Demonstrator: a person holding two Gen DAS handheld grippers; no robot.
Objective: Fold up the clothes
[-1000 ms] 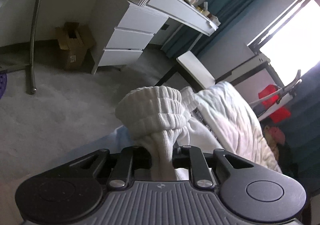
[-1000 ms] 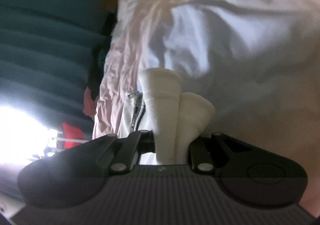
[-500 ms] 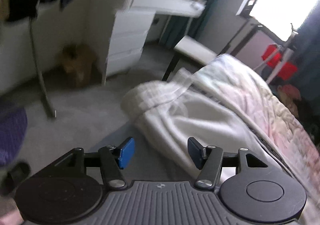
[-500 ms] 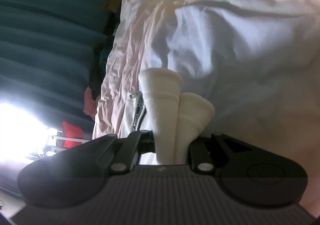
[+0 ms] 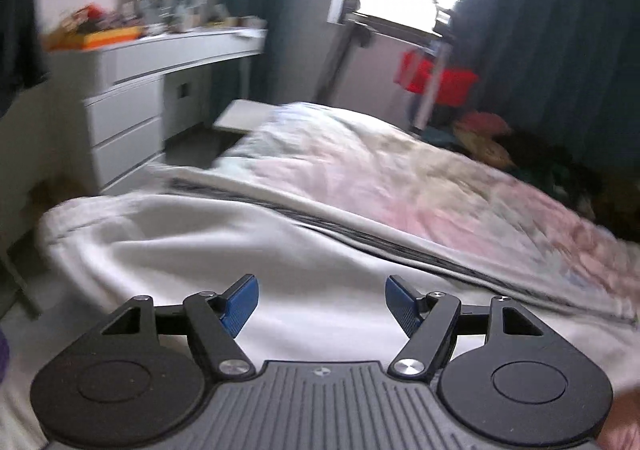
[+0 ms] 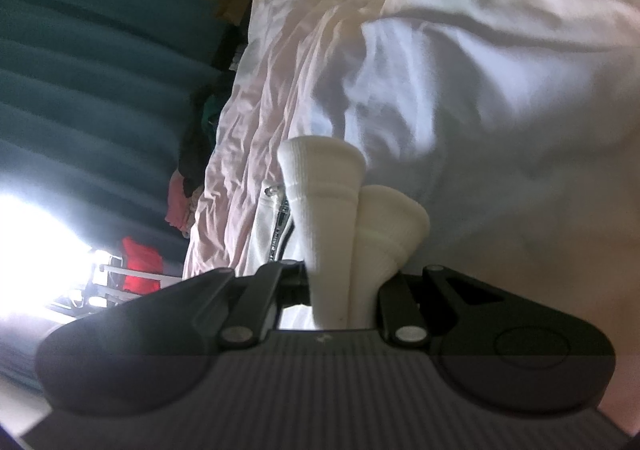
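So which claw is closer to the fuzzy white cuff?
Right. The right claw is shut on the white ribbed cuff, which sticks out between its fingers. The left claw is open and holds nothing, hanging over the white garment on the bed.

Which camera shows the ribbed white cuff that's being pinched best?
The right wrist view. There the ribbed cuff stands sharp and close, bunched in two rolls between the closed fingers of the right tool. The left wrist view is blurred; it shows only the spread white garment beyond the open left tool, with no cuff distinguishable.
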